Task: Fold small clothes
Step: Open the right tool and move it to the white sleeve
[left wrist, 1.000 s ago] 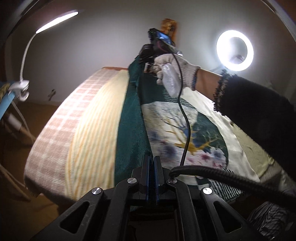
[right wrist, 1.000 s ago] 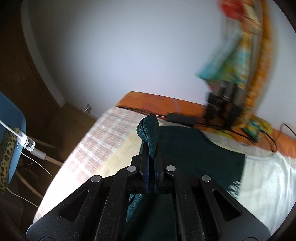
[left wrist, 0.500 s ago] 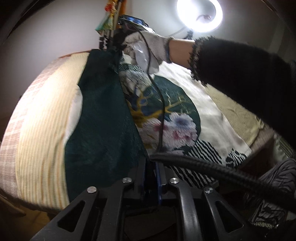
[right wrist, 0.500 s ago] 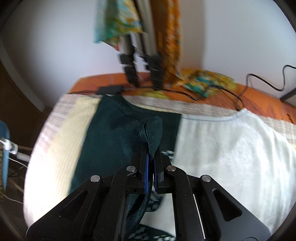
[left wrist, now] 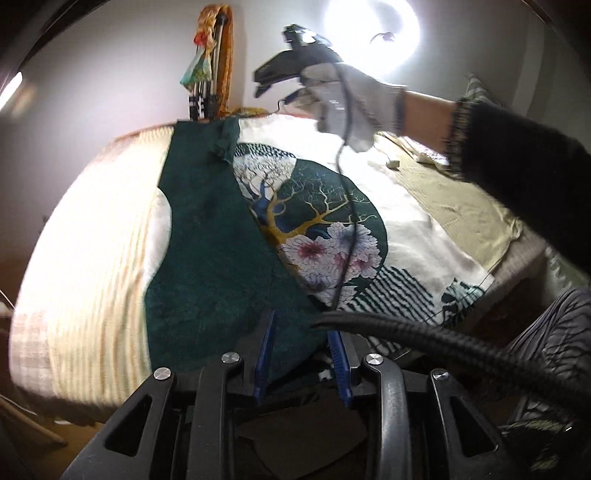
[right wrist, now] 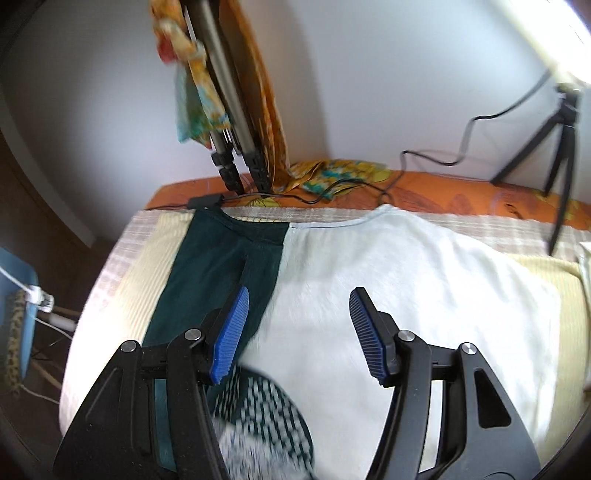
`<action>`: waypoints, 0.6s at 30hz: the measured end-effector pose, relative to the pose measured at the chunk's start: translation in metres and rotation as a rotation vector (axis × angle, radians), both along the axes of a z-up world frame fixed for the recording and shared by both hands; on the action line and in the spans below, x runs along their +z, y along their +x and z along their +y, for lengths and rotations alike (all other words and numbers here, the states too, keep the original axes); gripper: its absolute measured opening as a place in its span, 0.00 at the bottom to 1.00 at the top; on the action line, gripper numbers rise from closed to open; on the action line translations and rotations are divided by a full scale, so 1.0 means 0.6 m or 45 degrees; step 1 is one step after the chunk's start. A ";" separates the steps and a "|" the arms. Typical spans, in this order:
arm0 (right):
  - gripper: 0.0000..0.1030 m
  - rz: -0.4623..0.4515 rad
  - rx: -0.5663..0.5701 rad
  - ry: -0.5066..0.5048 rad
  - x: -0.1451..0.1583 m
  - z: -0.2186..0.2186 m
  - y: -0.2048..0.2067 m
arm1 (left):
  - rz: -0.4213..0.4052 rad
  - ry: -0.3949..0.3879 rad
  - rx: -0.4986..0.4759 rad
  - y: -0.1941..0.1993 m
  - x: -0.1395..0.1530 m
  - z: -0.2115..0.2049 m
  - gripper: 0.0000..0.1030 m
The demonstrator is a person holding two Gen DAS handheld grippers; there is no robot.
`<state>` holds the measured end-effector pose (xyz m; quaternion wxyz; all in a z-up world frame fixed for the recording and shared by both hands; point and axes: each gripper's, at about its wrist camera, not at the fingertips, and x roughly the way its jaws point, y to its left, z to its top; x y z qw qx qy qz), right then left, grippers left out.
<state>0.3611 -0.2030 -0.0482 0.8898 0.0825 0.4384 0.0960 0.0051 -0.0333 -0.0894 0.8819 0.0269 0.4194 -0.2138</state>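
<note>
A white shirt (left wrist: 413, 206) with a tree-and-flower print lies flat on the yellow striped cover (left wrist: 92, 240). Its left side is folded over as a dark green flap (left wrist: 207, 229). My left gripper (left wrist: 301, 350) sits at the flap's near edge. Its jaws are opening, and the green cloth lies loose between the blue pads. A gloved hand holds my right gripper (left wrist: 260, 88) in the air above the shirt's far end. In the right wrist view the right gripper (right wrist: 299, 295) is opening, with nothing between its fingers. It hangs over the white shirt (right wrist: 388, 277), beside the green flap (right wrist: 221, 258).
A ring light (left wrist: 373, 33) glares at the back. Folded stand legs (right wrist: 236, 162) draped with colourful cloth, a black cable (right wrist: 332, 188) and a small tripod (right wrist: 557, 122) stand along the far orange edge. A black hose (left wrist: 424, 339) crosses in front of my left gripper. The cover drops off at left.
Both grippers were shut on the shirt's green edge and carried it over the print. Both have since opened; the flap lies flat, and the right gripper has lifted and swung right.
</note>
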 end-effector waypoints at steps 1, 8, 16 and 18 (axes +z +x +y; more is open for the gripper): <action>0.58 -0.016 0.006 0.004 0.013 -0.010 -0.016 | -0.022 0.023 0.001 -0.005 0.001 0.000 0.28; 0.58 -0.124 -0.036 0.059 0.100 -0.104 -0.136 | -0.184 0.130 0.017 -0.038 0.008 0.001 0.29; 0.58 -0.191 -0.126 0.123 0.147 -0.220 -0.250 | -0.217 0.076 0.000 -0.063 0.004 -0.027 0.34; 0.58 -0.195 -0.141 0.133 0.146 -0.245 -0.269 | -0.215 0.046 -0.022 -0.070 0.006 -0.045 0.36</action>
